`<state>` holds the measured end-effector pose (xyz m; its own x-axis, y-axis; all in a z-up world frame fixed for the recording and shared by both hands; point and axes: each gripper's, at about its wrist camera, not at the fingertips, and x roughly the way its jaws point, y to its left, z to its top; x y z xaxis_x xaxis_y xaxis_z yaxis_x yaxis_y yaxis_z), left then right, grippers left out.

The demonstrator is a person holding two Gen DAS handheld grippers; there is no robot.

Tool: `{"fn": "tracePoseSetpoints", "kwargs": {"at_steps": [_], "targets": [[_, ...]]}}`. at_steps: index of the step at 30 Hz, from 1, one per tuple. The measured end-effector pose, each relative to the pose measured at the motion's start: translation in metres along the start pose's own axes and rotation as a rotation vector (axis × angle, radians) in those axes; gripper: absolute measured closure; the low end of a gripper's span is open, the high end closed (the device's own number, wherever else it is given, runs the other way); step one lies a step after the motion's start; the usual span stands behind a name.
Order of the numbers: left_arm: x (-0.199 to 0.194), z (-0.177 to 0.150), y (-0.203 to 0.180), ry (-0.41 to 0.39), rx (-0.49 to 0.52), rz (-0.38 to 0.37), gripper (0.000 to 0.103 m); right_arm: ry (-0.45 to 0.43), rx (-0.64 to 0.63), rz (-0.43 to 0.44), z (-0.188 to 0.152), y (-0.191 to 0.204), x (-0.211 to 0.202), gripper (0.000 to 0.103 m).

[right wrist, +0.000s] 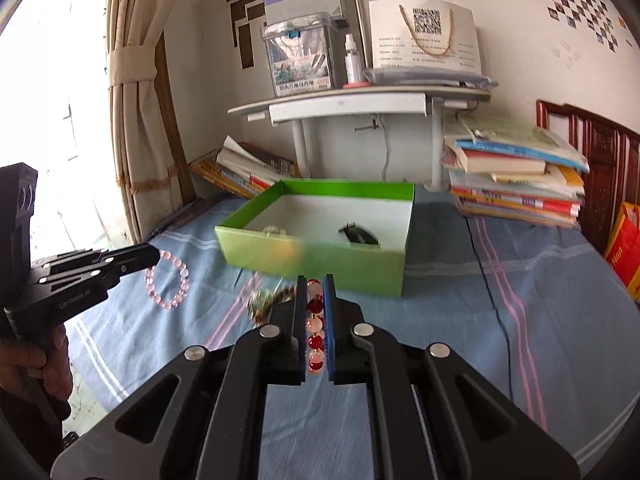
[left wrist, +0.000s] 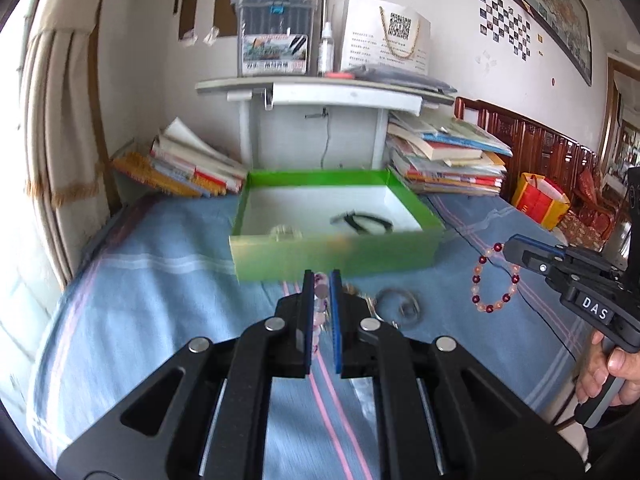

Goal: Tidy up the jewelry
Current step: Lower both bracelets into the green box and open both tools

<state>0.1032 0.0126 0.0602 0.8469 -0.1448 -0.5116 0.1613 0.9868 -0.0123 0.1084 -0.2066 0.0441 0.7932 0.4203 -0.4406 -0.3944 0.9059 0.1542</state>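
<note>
My left gripper [left wrist: 322, 280] is shut on a pale pink bead bracelet [left wrist: 320, 294], which hangs from its tip above the bed [right wrist: 168, 280]. My right gripper [right wrist: 316, 280] is shut on a red-and-pale bead bracelet [right wrist: 315, 336] that dangles as a loop [left wrist: 496, 280]. Each gripper shows in the other's view: the right one [left wrist: 507, 249] and the left one [right wrist: 157, 256]. Just ahead of both stands an open green box [left wrist: 320, 256] [right wrist: 320, 264] with a dark band [left wrist: 364, 222] and a clear piece [left wrist: 286, 232] inside. On the sheet lie a silver bangle [left wrist: 400, 304] and a blurred brownish-gold piece [right wrist: 268, 300].
The blue striped sheet [right wrist: 460, 320] covers the bed. Behind the box stands a small grey table [right wrist: 348, 106] carrying boxes and a bottle. Book piles [right wrist: 516, 176] [left wrist: 188, 164] flank it. A wooden headboard [left wrist: 532, 140] and a red-yellow bag [left wrist: 540, 200] are at the right.
</note>
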Motion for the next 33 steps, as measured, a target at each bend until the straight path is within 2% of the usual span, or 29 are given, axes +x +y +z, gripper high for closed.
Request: {"fn": "tracePoseSetpoints", "kwargs": {"at_steps": [6, 10, 13, 14, 15, 16, 17, 18, 20, 21, 23, 26, 33], "targets": [[0.042, 0.063, 0.007, -0.018, 0.067, 0.037, 0.095, -0.011, -0.018, -0.008, 0.046, -0.017, 0.042, 0.095], [0.095, 0.104, 0.022, -0.012, 0.078, 0.075, 0.095, -0.002, -0.014, -0.028, 0.074, -0.032, 0.083, 0.095], [0.139, 0.122, 0.031, 0.01, 0.09, 0.113, 0.095, 0.012, -0.013, -0.036, 0.093, -0.049, 0.121, 0.095], [0.151, 0.124, 0.033, 0.01, 0.096, 0.128, 0.086, 0.011, -0.016, -0.055, 0.097, -0.054, 0.132, 0.095], [0.161, 0.126, 0.035, 0.01, 0.105, 0.138, 0.069, -0.003, -0.004, -0.087, 0.1, -0.06, 0.138, 0.086], [0.167, 0.127, 0.036, -0.002, 0.11, 0.161, 0.033, -0.017, 0.012, -0.108, 0.101, -0.064, 0.138, 0.069], [0.167, 0.126, 0.038, -0.024, 0.109, 0.186, 0.025, -0.035, 0.026, -0.112, 0.101, -0.067, 0.133, 0.054], [0.163, 0.122, 0.04, -0.057, 0.1, 0.215, 0.025, -0.057, 0.035, -0.107, 0.1, -0.068, 0.126, 0.05], [0.149, 0.113, 0.042, -0.058, 0.075, 0.2, 0.025, -0.121, 0.033, -0.116, 0.094, -0.069, 0.098, 0.043], [0.141, 0.109, 0.044, -0.061, 0.061, 0.196, 0.025, -0.137, 0.025, -0.124, 0.089, -0.067, 0.084, 0.043], [0.118, 0.095, 0.043, -0.072, 0.037, 0.184, 0.019, -0.151, 0.031, -0.125, 0.08, -0.066, 0.063, 0.041], [0.076, 0.063, 0.035, -0.084, 0.015, 0.162, 0.011, -0.119, 0.066, -0.107, 0.057, -0.062, 0.033, 0.037], [0.011, -0.011, 0.012, -0.059, -0.049, 0.119, 0.007, -0.068, 0.062, -0.091, -0.006, -0.019, -0.015, 0.037]]}}
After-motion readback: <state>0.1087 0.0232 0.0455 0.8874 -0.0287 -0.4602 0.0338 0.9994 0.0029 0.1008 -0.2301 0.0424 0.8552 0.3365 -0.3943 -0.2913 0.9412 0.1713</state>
